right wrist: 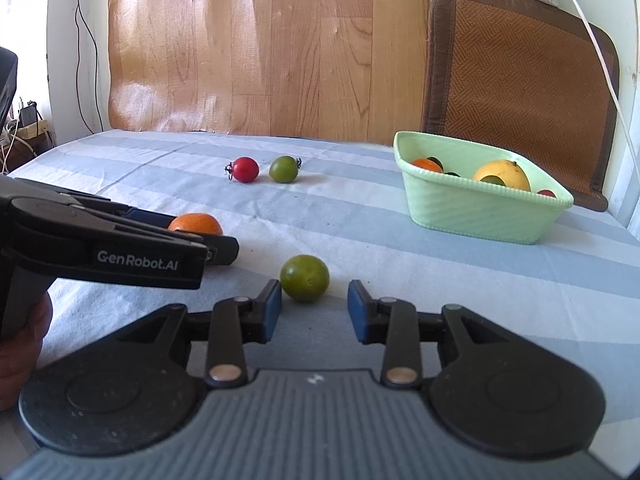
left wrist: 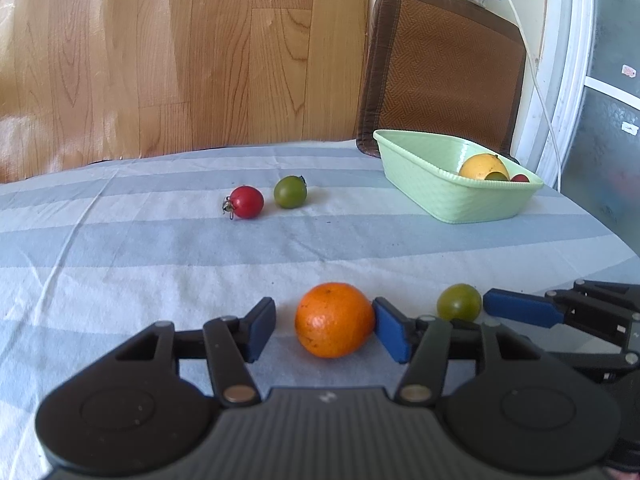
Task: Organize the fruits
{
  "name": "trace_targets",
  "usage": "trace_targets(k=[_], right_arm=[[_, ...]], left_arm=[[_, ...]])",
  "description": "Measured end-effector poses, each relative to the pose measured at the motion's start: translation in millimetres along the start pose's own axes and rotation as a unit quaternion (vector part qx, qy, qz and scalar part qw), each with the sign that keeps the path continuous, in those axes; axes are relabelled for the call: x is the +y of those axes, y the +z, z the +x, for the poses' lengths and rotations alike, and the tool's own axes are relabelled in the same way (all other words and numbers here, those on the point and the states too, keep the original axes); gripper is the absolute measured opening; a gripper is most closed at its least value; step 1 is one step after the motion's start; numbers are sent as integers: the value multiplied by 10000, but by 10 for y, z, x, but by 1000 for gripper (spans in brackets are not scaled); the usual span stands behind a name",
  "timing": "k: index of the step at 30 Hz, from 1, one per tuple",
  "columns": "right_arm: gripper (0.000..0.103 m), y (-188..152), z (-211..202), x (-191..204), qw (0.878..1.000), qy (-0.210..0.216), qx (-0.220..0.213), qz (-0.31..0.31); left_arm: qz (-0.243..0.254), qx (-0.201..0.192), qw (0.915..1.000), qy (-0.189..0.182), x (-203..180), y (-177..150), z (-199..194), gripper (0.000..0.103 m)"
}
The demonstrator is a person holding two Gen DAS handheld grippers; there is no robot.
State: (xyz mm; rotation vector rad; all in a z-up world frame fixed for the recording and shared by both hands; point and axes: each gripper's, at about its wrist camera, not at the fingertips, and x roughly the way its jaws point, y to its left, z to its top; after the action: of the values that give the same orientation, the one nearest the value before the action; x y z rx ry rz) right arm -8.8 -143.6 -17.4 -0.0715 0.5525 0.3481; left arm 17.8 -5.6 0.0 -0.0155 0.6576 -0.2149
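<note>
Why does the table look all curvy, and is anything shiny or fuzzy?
Left wrist view: the fisheye lens bends the striped tablecloth edge into a curve, and the orange shows a small shiny spot. Right wrist view: daylight glares off the wooden floor, and the corners go dark; the fruit stays sharp.

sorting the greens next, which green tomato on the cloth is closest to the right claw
The round green tomato lying just ahead of the open right claw, near the orange. The other green tomato sits farther back beside the small red tomato.
</note>
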Motion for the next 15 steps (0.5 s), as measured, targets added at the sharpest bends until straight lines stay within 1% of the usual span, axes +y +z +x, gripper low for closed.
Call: trace_targets(k=[6, 15], right_arm=[[40, -2, 2, 3, 10000, -6, -1, -5], [40, -7, 1, 43, 9999, -101, -23, -117]], left_arm=[[0, -2, 10000, 13, -2, 0, 9, 56], [-100, -26, 9999, 55, 45, 2, -13, 61]])
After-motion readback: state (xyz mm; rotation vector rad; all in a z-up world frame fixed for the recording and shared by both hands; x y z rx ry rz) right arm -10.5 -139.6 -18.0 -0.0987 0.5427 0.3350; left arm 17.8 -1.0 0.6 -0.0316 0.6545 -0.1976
